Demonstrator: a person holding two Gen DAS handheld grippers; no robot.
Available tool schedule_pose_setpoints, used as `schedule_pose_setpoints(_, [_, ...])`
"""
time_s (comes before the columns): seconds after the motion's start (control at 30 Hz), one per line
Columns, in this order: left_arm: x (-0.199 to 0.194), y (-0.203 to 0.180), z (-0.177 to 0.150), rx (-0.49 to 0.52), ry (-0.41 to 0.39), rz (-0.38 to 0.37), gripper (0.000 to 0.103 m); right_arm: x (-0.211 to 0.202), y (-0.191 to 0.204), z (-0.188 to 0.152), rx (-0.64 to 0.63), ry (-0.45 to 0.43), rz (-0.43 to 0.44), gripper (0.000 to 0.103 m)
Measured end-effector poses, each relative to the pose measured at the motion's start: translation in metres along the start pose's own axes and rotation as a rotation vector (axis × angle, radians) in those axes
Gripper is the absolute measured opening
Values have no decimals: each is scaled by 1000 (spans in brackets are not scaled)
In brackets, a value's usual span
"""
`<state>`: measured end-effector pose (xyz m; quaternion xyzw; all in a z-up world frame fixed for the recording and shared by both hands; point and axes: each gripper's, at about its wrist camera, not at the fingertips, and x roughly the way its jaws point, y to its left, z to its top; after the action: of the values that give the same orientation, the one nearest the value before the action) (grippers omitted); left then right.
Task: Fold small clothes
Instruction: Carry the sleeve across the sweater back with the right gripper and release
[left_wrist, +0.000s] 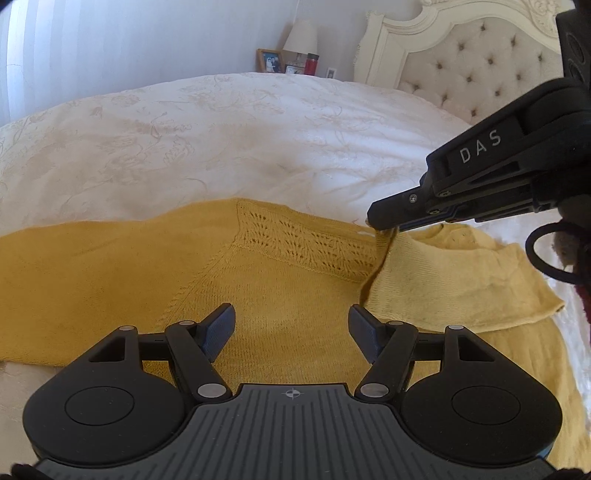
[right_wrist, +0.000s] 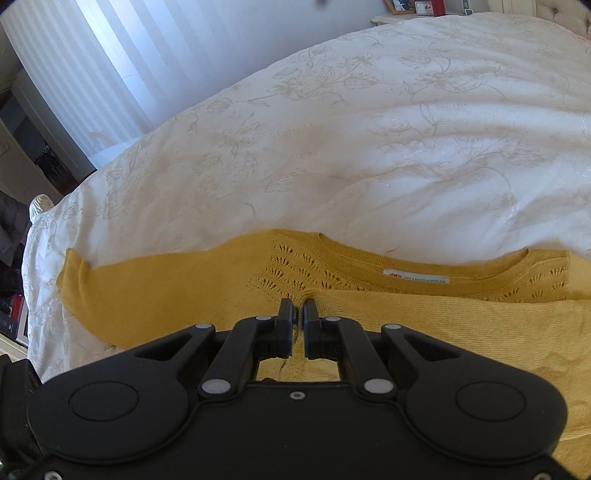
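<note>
Yellow sweater (right_wrist: 155, 295) lies crosswise, neck away.

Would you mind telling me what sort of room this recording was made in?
Most likely a home bedroom. A yellow knit sweater lies on a bed with a white floral bedspread, a tufted headboard stands behind it, and a bedside lamp stands beside a framed photo.

A cream floral bedspread (left_wrist: 229, 140) covers the bed; tufted headboard (left_wrist: 480, 62), a lamp (left_wrist: 301, 37) on the nightstand, and sunlit striped curtains (right_wrist: 92, 74).
</note>
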<state>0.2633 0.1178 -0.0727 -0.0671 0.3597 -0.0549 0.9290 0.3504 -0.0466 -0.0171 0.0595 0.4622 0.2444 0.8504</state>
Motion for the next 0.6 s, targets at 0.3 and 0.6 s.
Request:
schedule_pose_setpoints(0.3, [-15,27,13,-117,-78,106,67,-14,1,-31,-38,-187,-180,28])
schedule_pose_setpoints(0.6, [-6,56,20,-202,-25,146,67,30,46,-82,-282,-188,-300,48])
